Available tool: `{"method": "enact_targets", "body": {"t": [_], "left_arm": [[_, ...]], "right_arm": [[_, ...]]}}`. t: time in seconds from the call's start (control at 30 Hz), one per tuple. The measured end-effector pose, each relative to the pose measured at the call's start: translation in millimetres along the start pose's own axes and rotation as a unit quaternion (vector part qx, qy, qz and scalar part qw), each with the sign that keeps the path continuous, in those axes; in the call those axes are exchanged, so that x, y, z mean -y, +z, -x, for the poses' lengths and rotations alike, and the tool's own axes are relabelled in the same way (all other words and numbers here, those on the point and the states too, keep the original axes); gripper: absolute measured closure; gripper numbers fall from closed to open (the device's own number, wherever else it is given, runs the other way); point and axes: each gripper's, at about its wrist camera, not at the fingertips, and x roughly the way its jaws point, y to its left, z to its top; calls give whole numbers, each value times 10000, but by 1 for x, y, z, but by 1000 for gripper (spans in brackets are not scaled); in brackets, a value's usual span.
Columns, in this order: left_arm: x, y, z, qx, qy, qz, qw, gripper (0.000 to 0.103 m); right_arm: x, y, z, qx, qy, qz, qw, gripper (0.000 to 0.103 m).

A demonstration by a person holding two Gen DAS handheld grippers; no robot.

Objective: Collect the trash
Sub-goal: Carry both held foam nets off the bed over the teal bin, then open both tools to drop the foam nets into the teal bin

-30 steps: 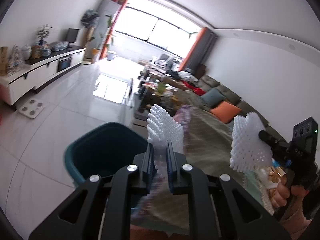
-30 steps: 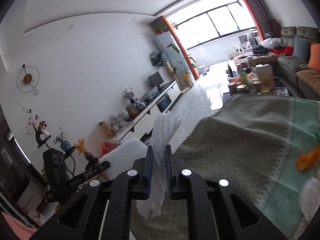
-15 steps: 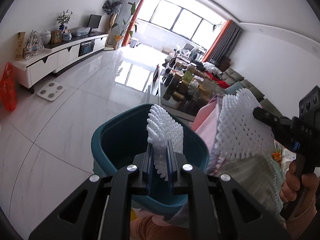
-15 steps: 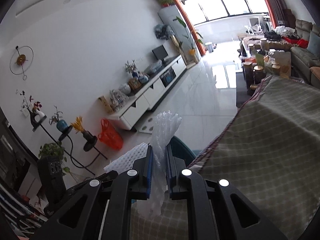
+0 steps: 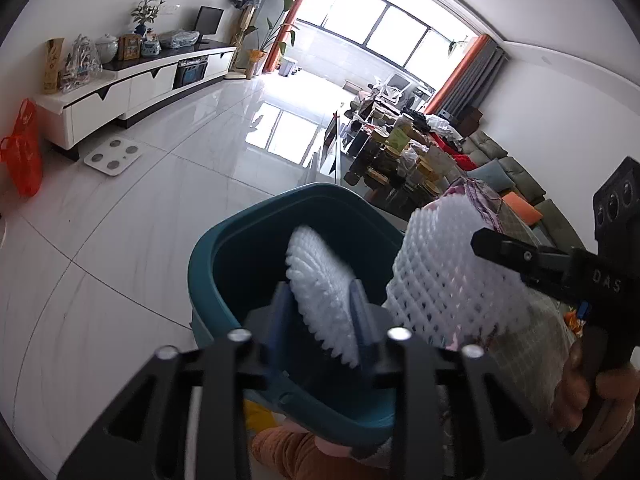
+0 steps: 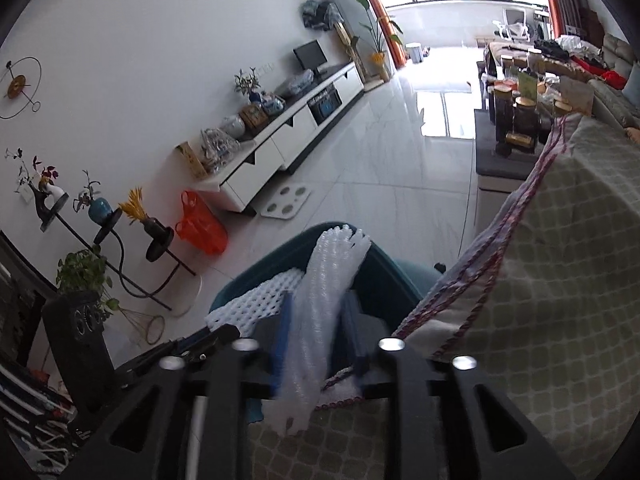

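Foam netting released over the teal bin [image 5: 208,264]

White foam net [image 5: 320,300] lies loose between the left gripper's [image 5: 322,320] opening jaws; another net [image 6: 320,308] between the right gripper's [image 6: 316,332] opening jaws.

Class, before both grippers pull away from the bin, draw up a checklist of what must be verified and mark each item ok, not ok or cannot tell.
1. Teal bin under both nets: ok.
2. Left gripper jaws opening, white foam net between them above the bin mouth: ok.
3. Right gripper jaws opening, its foam net between them: ok.
4. Right net fully clear of the tablecloth: not ok; its lower end hangs over the cloth edge.
5. Nets free of the pads: cannot tell.
6. Room in the bin: cannot tell.
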Motion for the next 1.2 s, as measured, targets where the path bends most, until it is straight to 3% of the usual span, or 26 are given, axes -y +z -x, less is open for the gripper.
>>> {"method": "enact_targets", "body": {"t": [0.33,0.67,0.93,1.2], "left_arm": [[8,-2,1,120,-91,-31,9999,59],[70,-7,40,635,-600,-813,9929,41],[156,-36,52,612,-1543,-1743,9706,36],[238,-82,40,79,-2486,-2475,9364,35]], "right_arm": [[4,-3,12,75,177,-47,9998,54],[4,-24,84,687,275,314,9968,48],[35,-59,170,1413,-193,265,9894,45],[87,-106,251,1975,-970,-303,9750,44]]}}
